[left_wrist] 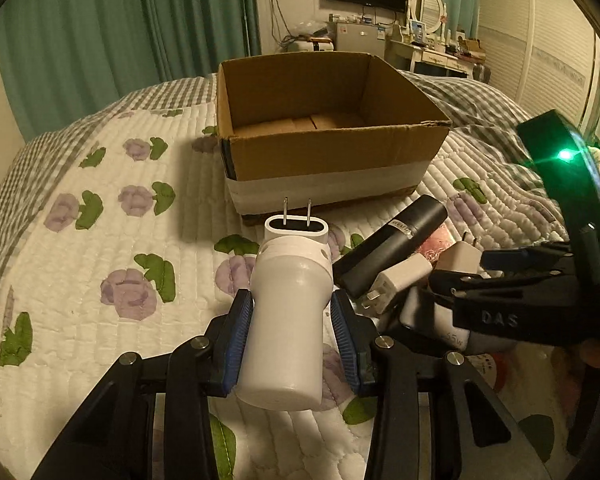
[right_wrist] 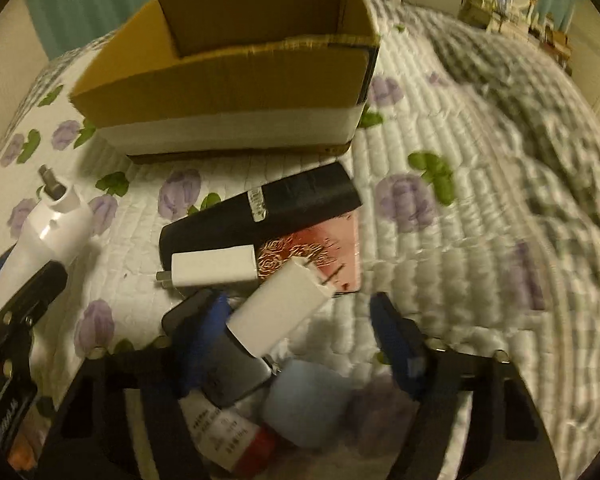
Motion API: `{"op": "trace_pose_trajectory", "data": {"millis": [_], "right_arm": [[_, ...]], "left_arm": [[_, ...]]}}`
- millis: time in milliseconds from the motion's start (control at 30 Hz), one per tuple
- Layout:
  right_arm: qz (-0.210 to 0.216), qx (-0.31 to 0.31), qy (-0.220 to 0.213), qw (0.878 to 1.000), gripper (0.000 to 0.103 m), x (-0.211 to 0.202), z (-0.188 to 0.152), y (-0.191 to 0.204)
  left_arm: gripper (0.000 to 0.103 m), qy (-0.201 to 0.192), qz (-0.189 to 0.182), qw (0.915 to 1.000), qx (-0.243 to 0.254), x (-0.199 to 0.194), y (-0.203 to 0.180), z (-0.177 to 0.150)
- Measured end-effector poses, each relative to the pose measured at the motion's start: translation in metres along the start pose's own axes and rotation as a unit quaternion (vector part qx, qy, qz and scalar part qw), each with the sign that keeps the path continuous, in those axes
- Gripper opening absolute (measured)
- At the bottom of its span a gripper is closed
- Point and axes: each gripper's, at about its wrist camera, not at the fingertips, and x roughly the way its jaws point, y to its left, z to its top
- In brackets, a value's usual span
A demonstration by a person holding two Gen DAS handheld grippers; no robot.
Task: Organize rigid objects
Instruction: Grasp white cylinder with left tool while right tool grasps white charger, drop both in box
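My left gripper (left_wrist: 292, 320) is shut on a white plug-in device (left_wrist: 290, 312) with two prongs, held above the quilt just short of the open cardboard box (left_wrist: 332, 152). The device also shows in the right wrist view (right_wrist: 40, 248). My right gripper (right_wrist: 300, 320) is open over a pile: a white charger (right_wrist: 276, 312) lies between its fingers, touching neither pad clearly. Beside it lie another white charger (right_wrist: 214, 268), a black case (right_wrist: 260, 212) and a pink rose-patterned box (right_wrist: 320, 260). The right gripper shows at the right in the left wrist view (left_wrist: 512, 276).
A flowered white quilt (left_wrist: 100, 240) covers the bed. Below the right gripper lie a light blue block (right_wrist: 312, 404), a dark grey item (right_wrist: 236, 376) and a white-and-red tube (right_wrist: 228, 436). Green curtains (left_wrist: 100, 40) and a dressing table (left_wrist: 432, 48) stand beyond.
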Motion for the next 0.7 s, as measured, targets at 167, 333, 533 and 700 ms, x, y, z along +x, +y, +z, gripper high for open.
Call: {"op": "trace_pose_trajectory", "data": {"millis": [167,333,533,700], "right_arm": [[-0.021,0.023,0.010,0.999,0.044,0.015,0.003,-0.001],[-0.008,0.038,-0.028,0.999,0.033,-0.004,-0.001,-0.011],[0.021,0.029,-0.079,0.996,0.032,-0.047,-0.005,-0.010],[0.038,0.010,-0.125,0.991,0.032,-0.090,0.007,0.002]], "left_arm": [[0.041,0.001,-0.002,1.0000,-0.004,0.002,0.001,0.000],[0.041,-0.011,0.000,0.9999,-0.011,-0.008,0.003,0.003],[0.041,-0.038,0.001,0.9991,-0.018,-0.033,0.003,0.012],[0.041,-0.065,0.002,0.9976,-0.025,-0.054,0.003,0.032]]}}
